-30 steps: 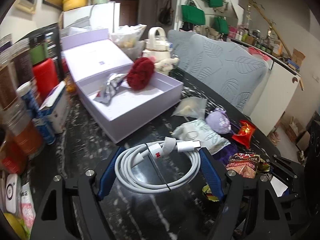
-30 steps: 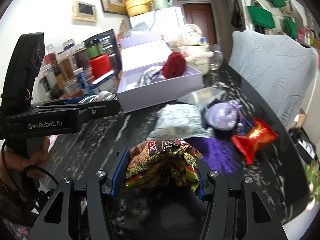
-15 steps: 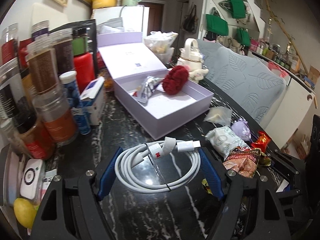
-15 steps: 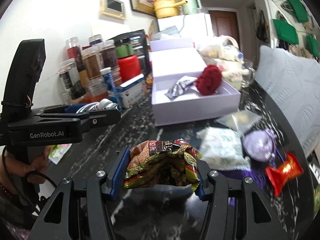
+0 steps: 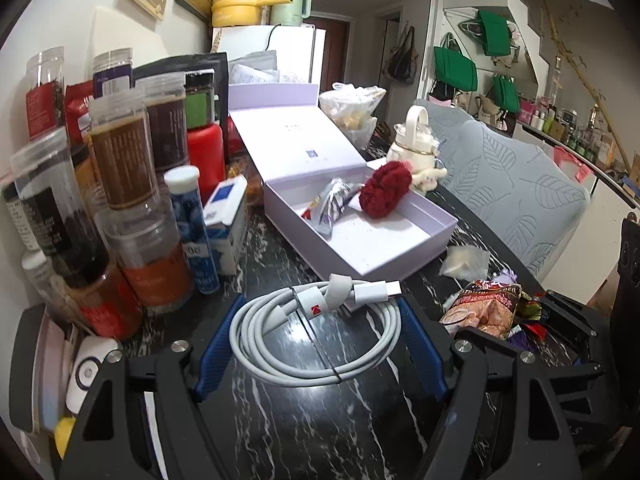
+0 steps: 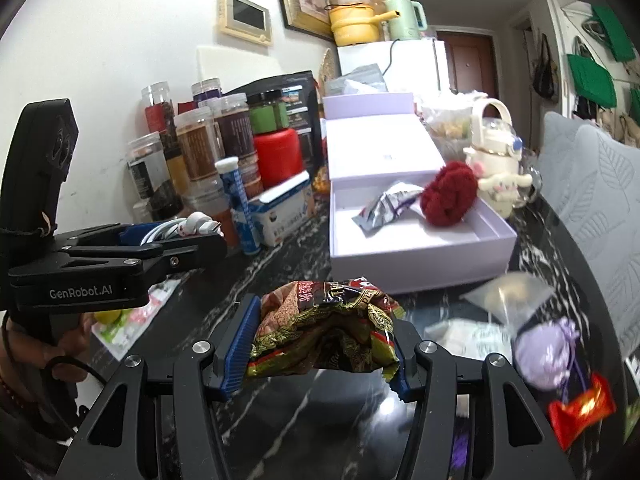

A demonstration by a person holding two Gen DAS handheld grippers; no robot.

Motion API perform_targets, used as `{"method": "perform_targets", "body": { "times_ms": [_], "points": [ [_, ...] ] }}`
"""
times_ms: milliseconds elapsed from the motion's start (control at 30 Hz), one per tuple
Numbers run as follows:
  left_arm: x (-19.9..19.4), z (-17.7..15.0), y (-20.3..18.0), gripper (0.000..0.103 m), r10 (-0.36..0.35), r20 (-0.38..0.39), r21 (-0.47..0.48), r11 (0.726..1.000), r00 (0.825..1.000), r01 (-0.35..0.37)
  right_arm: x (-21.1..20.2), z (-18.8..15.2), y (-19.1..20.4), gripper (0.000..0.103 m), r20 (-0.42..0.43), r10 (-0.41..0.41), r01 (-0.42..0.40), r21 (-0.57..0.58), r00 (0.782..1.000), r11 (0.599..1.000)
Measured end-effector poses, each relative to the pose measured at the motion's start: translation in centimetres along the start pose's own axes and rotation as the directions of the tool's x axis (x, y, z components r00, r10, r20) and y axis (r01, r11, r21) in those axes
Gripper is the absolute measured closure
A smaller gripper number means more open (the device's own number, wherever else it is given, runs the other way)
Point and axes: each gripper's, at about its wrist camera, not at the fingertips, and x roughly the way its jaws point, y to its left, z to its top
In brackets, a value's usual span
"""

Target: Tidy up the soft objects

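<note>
My left gripper (image 5: pixel 320 336) is shut on a coiled white cable (image 5: pixel 320 332) and holds it above the dark marble table. My right gripper (image 6: pixel 320 344) is shut on a crumpled brown and gold snack bag (image 6: pixel 324 332), which also shows in the left wrist view (image 5: pixel 484 308). An open lilac box (image 5: pixel 400 252) lies ahead, holding a red woolly item (image 5: pixel 385 194) and a silver packet (image 5: pixel 334 206); the box also shows in the right wrist view (image 6: pixel 416 256). The left gripper (image 6: pixel 120 256) appears at the left of the right wrist view.
Jars, a red canister (image 5: pixel 206 156) and a blue tube (image 5: pixel 192 228) crowd the left. A lilac pouch (image 6: pixel 546 350), red wrapper (image 6: pixel 582 410), white packets (image 6: pixel 480 338) and a clear bag (image 6: pixel 508 292) lie right of the box. A grey cushioned chair (image 5: pixel 520 192) stands beyond.
Both grippers have swung left with their loads still held. The jars have come into the left wrist view and the loose packets have slid to the right.
</note>
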Motion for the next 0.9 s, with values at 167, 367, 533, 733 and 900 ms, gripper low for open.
{"method": "perform_targets", "body": {
  "times_ms": [167, 367, 533, 733, 900],
  "points": [
    [0.5, 1.4, 0.5, 0.026, 0.007, 0.012, -0.008, 1.0, 1.0, -0.007, 0.6, 1.7, -0.2, 0.047, 0.015, -0.003, 0.003, -0.027, 1.0, 1.0],
    [1.1, 3.5, 0.8, 0.026, 0.008, 0.043, 0.003, 1.0, 0.999, -0.008, 1.2, 4.4, -1.0, 0.047, 0.038, -0.008, 0.009, -0.045, 0.999, 0.999],
    [1.8, 5.7, 1.0, 0.026, 0.006, 0.079, 0.017, 1.0, 0.997, -0.007, 1.5, 6.8, -1.5, 0.047, 0.06, -0.021, 0.025, -0.074, 0.998, 0.997],
    [3.0, 8.1, 0.6, 0.026, -0.001, 0.107, 0.034, 0.999, 0.994, -0.003, 2.2, 9.5, -2.8, 0.047, 0.079, -0.046, 0.053, -0.085, 0.996, 0.995],
    [4.4, 10.4, 0.1, 0.026, -0.024, 0.135, 0.04, 0.999, 0.991, 0.018, 3.0, 11.7, -4.7, 0.047, 0.079, -0.066, 0.071, -0.064, 0.995, 0.995]
  ]
}}
